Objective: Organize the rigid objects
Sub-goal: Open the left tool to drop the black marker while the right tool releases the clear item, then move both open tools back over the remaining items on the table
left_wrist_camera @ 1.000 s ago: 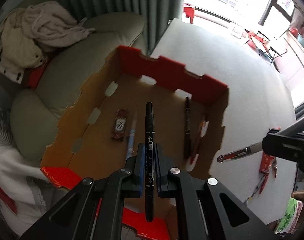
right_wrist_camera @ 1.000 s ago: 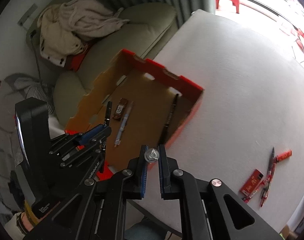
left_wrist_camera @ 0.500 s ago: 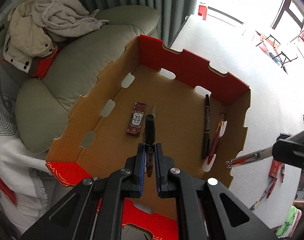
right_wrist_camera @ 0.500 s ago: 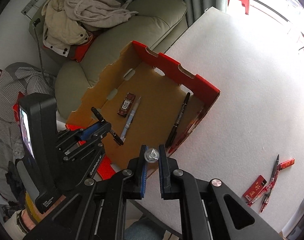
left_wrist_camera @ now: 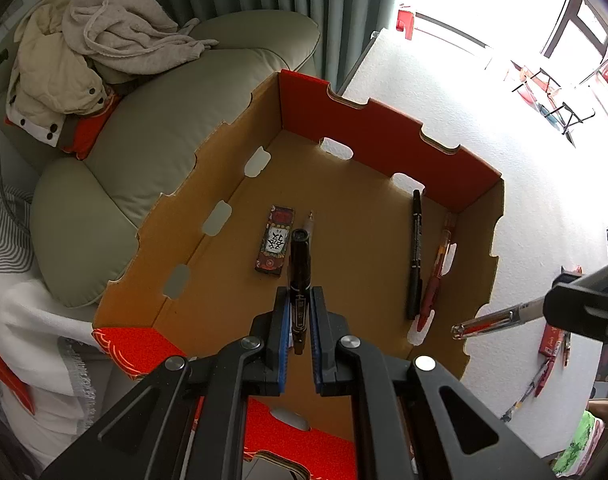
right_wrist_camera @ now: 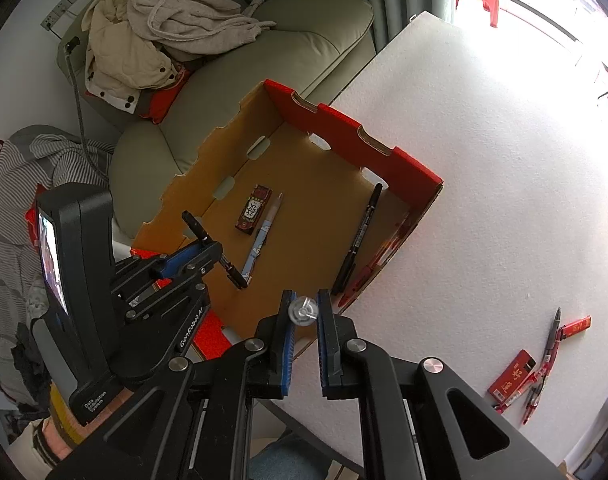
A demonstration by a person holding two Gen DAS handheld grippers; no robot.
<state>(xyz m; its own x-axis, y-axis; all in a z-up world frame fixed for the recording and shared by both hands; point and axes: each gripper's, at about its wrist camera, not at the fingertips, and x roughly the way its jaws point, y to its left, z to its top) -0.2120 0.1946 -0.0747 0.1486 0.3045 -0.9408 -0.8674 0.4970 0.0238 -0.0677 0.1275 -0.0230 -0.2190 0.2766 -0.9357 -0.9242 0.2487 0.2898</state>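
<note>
A cardboard box (left_wrist_camera: pixel 388 152) with red walls sits at the table's left edge; it also shows in the right wrist view (right_wrist_camera: pixel 344 122). My left gripper (left_wrist_camera: pixel 300 308) is shut on a black marker (left_wrist_camera: pixel 300 264), held tilted above the box floor; the marker also shows in the right wrist view (right_wrist_camera: pixel 214 250). My right gripper (right_wrist_camera: pixel 303 312) is shut on a red clear pen (left_wrist_camera: pixel 496 322), seen end-on in its own view (right_wrist_camera: pixel 303 312), just outside the box's right wall. Inside lie a small red pack (left_wrist_camera: pixel 275 246), a light blue pen (right_wrist_camera: pixel 262 242), a black marker (left_wrist_camera: pixel 415 256) and a red pen (left_wrist_camera: pixel 438 268).
Several red pens and small red packs (right_wrist_camera: pixel 540 364) lie on the white table (right_wrist_camera: pixel 484 160) at the right. A green sofa (left_wrist_camera: pixel 144 128) with piled clothes (left_wrist_camera: pixel 96 44) stands left of the box. A bright window is at the far right.
My left gripper moved lower over the box and tilted the black marker more upright. My right gripper with the red pen came closer to the box's right wall.
</note>
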